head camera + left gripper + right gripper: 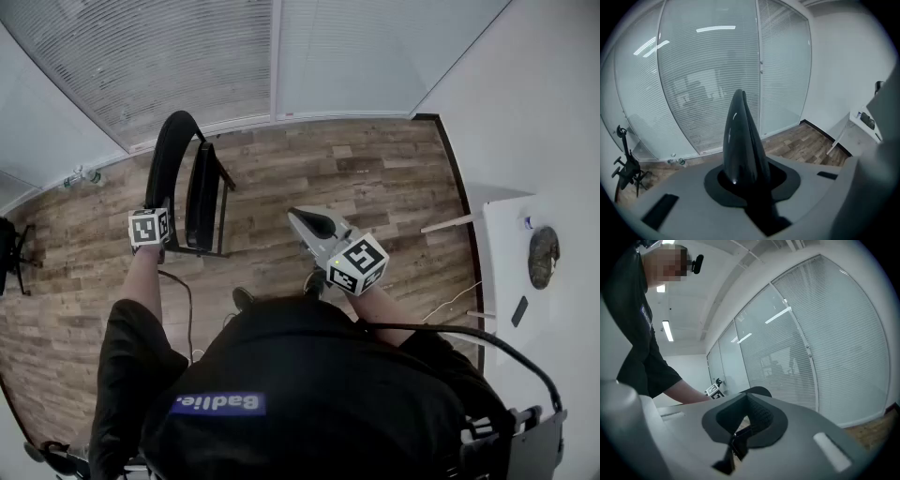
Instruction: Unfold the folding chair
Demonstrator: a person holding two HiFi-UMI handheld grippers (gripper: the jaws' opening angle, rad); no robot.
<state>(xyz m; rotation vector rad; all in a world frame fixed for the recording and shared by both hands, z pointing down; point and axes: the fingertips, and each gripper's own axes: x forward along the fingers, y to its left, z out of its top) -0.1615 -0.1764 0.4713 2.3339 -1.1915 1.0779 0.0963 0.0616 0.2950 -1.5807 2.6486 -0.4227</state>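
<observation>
Room: wood-plank floor (375, 178), glass wall with lowered blinds (187, 56), white wall on the right.
Folding chair (192, 183): black, standing on the floor before the glass, not opened out, seat panel upright beside the frame.
Writing: white lettering on a blue strip (217, 403) across the person's dark shirt, upside down in the head view; black-and-white square codes on both marker cubes, no words.
Left gripper (150, 227): at arm's length, just beside the chair frame; contact not clear from above.
Left jaws: clenched together into one black point, nothing between them, aimed at the blinds.
Right gripper (314, 223): over bare floor, well apart from the chair.
Right jaws: released, a narrow gap with floor showing through, empty.
Worktop (506, 281): white, at the right edge, carrying a round dark object (543, 255) and a small dark slab (519, 310).
Only in left gripper view: black stand (626, 164) by the glass, worktop legs.
Only in right gripper view: ceiling lights (668, 330), the person's bare forearm (686, 392) reaching out.
</observation>
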